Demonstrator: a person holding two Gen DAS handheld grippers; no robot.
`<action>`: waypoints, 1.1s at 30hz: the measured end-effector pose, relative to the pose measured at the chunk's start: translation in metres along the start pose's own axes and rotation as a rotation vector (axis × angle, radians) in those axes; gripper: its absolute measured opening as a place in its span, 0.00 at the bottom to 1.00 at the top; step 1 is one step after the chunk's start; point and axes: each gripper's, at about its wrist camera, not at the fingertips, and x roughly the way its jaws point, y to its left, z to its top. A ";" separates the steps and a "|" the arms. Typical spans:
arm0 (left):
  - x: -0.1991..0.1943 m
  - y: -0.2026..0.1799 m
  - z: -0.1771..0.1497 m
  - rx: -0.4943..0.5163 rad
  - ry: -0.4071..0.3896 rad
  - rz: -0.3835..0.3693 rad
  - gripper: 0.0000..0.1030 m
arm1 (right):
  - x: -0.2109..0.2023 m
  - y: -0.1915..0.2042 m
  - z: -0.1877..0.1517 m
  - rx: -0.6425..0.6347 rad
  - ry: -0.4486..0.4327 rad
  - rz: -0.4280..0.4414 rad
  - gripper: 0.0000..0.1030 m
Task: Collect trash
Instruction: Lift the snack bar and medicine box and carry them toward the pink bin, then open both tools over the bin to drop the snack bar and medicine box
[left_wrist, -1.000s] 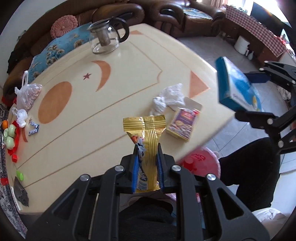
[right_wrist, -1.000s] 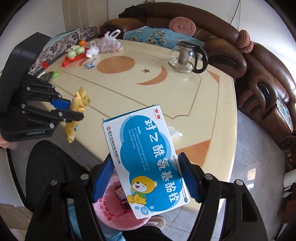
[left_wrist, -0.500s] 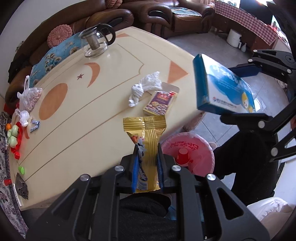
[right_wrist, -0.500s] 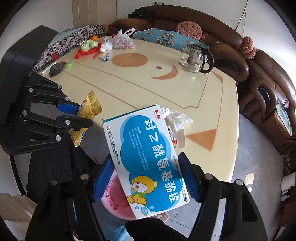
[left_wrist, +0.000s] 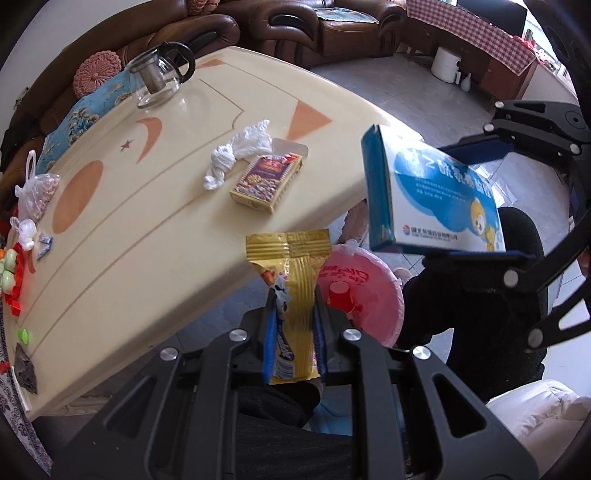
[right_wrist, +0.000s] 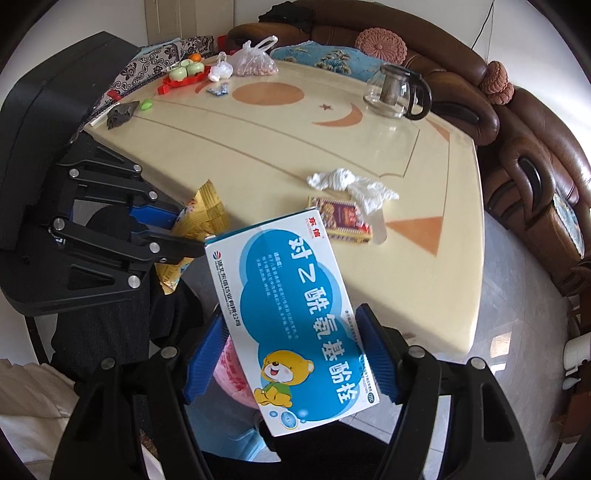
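Both hands have swung off the cream counter (left_wrist: 155, 236) since the earlier frames, and now the pink plastic-lined bin (left_wrist: 373, 295) sits right under them where a second ago the tabletop filled the view!

Left to right in the left wrist view: out at nine o'clock, a clear bag of nuts (left_wrist: 35, 192), a red tray of green cups (left_wrist: 11, 273) and small wrappers sit along the counter's far end. Up at eleven o'clock, the glass teapot (left_wrist: 155, 79). Near centre, a crumpled white tissue (left_wrist: 236, 157) and a small purple-and-yellow carton (left_wrist: 267, 182) lie touching each other on the counter, uncollected.

Dead centre, the left tongs (left_wrist: 293, 328) are clenched on a crinkled gold foil snack wrapper (left_wrist: 291, 280), its top hanging just past the counter edge, with the bin beside it at four o'clock. Over at three o'clock, the right tongs (right_wrist: 291, 354) grip a flat blue-and-white medicine box with a cartoon bear (right_wrist: 291, 317) by its sides, above the bin.

My read: two pieces in hand and nearly at the drop, something red already inside the bin. Tissue and carton look like the next pickups; whether the far-end clutter counts as trash, I can't say.
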 end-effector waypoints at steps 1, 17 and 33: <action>0.003 -0.002 -0.002 -0.003 0.001 -0.002 0.17 | 0.003 0.001 -0.004 0.006 0.004 0.005 0.66; 0.058 -0.020 -0.027 -0.032 0.073 -0.049 0.17 | 0.039 0.006 -0.042 0.032 0.060 0.020 0.66; 0.135 -0.027 -0.041 -0.048 0.193 -0.115 0.17 | 0.104 -0.002 -0.074 0.087 0.148 0.069 0.66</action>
